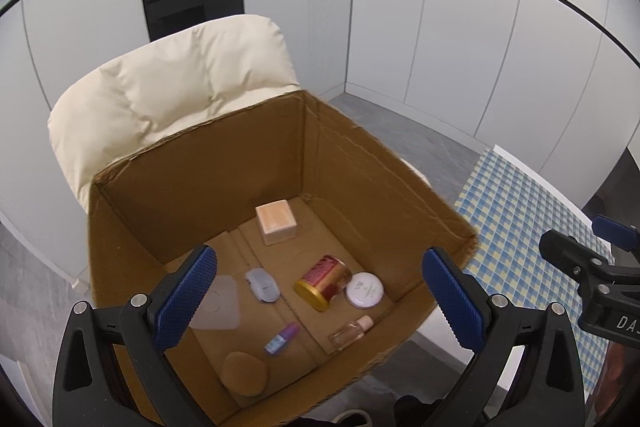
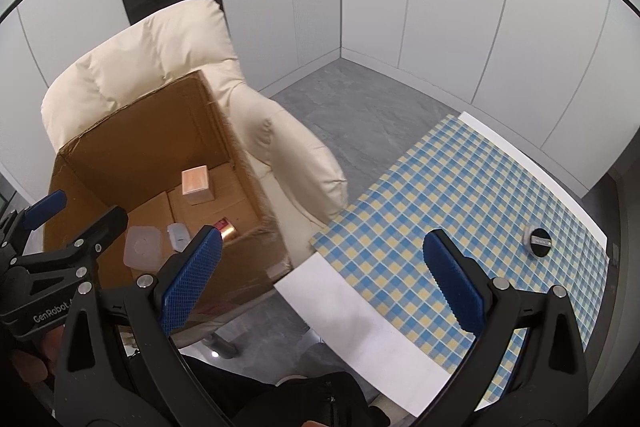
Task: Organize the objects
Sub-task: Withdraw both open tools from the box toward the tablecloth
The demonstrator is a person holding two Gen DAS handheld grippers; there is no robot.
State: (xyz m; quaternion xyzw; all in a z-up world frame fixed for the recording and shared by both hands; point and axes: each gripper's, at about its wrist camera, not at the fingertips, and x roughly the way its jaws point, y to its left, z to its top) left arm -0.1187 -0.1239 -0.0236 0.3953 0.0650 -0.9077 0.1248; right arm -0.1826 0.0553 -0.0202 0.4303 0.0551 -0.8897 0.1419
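Left gripper (image 1: 324, 301) is hanging wide open, empty, over the box (image 1: 132, 259); right gripper (image 2: 326, 281) is gaping empty above the table (image 2: 460, 195).

Open cardboard box (image 1: 280, 155) on the armchair holds small toiletries; black-lidded jar (image 2: 538, 239) on tablecloth.

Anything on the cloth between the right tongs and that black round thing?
No. In the right wrist view, only bare checked cloth lies between the right tongs and the black round object.

Left hand-held gripper (image 1: 320, 301) jaws spread wide, nothing between pads, angled downward. Right hand-held gripper (image 2: 322, 281) jaws spread wide too, empty, beside left.
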